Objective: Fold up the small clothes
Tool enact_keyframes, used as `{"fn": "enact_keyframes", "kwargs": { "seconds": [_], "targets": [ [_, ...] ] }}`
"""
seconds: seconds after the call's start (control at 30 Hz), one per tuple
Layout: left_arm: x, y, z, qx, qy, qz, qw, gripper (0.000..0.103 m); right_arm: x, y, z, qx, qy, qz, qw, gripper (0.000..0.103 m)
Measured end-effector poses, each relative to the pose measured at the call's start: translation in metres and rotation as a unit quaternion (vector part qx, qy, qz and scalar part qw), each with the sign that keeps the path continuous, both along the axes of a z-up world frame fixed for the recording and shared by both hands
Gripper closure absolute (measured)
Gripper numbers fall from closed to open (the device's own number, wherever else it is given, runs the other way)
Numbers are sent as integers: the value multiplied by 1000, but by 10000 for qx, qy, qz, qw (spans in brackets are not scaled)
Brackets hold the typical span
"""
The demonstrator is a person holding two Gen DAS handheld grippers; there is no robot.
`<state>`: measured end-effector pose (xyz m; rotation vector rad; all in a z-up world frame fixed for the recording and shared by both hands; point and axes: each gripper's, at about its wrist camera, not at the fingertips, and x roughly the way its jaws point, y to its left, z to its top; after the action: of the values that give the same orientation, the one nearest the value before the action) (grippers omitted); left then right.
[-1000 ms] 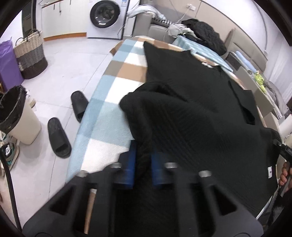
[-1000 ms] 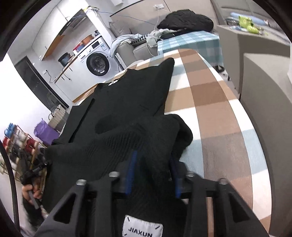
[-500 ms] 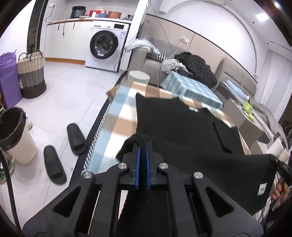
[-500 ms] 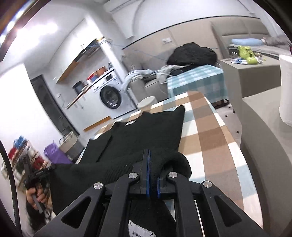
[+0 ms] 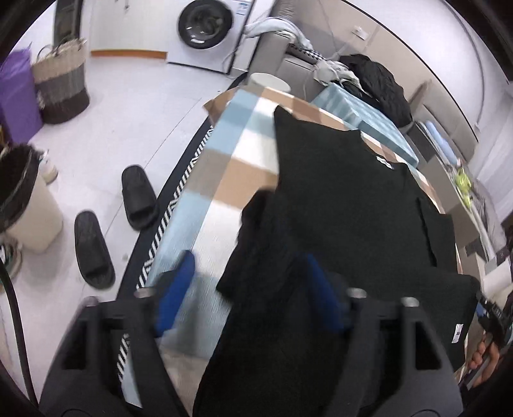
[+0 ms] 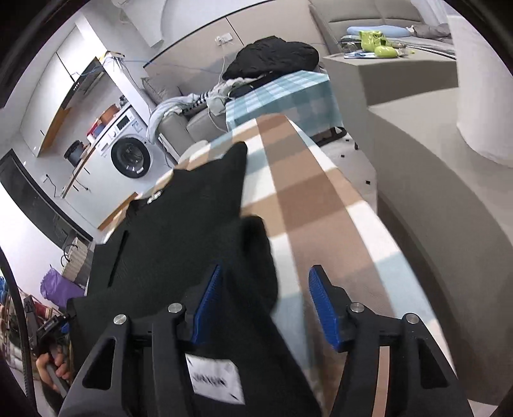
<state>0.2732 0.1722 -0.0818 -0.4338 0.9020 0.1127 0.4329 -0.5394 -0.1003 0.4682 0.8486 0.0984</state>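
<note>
White front-loading washing machine [image 5: 205,29] far ahead against the wall. Woven two-tone laundry basket [image 5: 62,83] and purple bag [image 5: 16,99] off to the left. Pair of black rubber slippers [image 5: 138,195] lower left on pale floor, beside cream bin with black liner [image 5: 22,205]. Blue-and-tan checked cloth [image 6: 307,205] directly underneath.

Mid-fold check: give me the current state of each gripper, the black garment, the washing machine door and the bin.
left gripper: open, jaws have just been opening, garment edge loose between the pads.
right gripper: open, just been opening, cloth between the pads, not pinched.
black garment: lying on the checked table, near edge folded over and bunched.
washing machine: door shut.
bin: lidless, black liner fitted.
</note>
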Motion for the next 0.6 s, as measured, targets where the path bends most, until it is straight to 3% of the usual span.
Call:
{"fn": "enact_keyframes", "kwargs": {
  "seconds": [0.1, 0.23, 0.3, 0.33, 0.37, 0.43, 0.6],
  "targets": [
    [1, -9, -14, -115, 70, -253, 9996, 33, 6, 5, -6, 115, 125, 285, 9995, 45],
    [6, -31, -16, 183, 54, -445, 9988, 34, 20, 27, -12, -66, 109, 648, 9978, 47],
    [8, -40, -17, 224, 33, -494, 9985, 47, 26, 38, -15, -226, 103, 718, 9971, 66],
    [10, -42, -18, 188, 55, -560, 9982, 60, 28, 41, -16, -294, 125, 741, 9967, 74],
    [11, -47, -18, 230, 44, -614, 9978, 67, 28, 43, -17, -376, 139, 732, 9965, 80],
    [13, -57, -19, 261, 92, -804, 9964, 72, 25, 42, -16, -508, 140, 658, 9964, 85],
    [9, -87, -19, 473, 143, -1224, 9913, 72, 16, 21, -14, -535, 193, 381, 9977, 86]
  ]
}}
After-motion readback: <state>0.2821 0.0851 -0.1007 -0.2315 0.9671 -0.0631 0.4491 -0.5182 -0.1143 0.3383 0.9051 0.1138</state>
